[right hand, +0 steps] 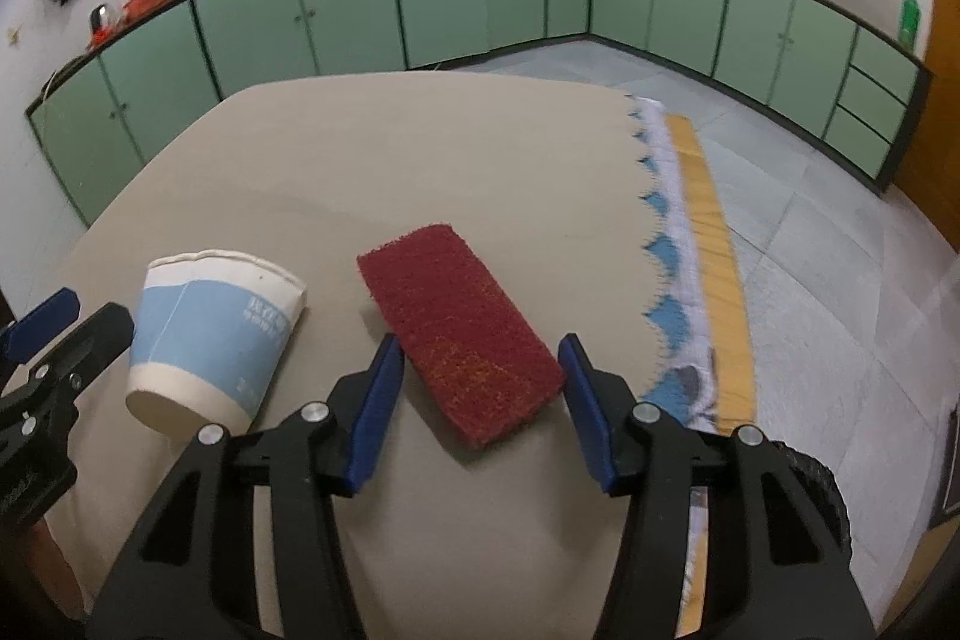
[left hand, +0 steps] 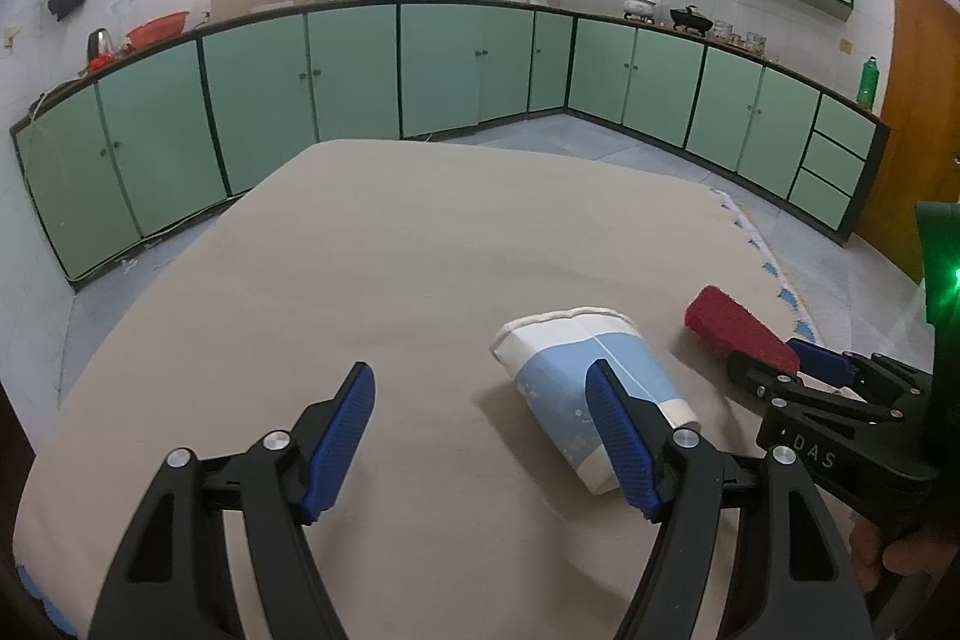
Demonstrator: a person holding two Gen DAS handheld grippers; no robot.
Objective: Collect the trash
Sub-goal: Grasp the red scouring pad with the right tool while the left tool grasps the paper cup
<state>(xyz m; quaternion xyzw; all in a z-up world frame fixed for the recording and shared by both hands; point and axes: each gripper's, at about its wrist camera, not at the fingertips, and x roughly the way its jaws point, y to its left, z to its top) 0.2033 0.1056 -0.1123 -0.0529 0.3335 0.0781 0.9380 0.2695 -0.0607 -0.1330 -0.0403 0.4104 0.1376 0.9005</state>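
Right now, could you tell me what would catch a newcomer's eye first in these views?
A dark red scouring pad lies flat on the beige table, between the right gripper's parted blue fingers. Left of it, a crushed blue-and-white paper cup lies on its side, beside the left gripper. Green cabinets line the walls behind.

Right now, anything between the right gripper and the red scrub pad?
Nothing visible. The red scrub pad lies flat on the table, its near end between the right gripper pads, not yet pinched. The paper cup lies apart, to its left.
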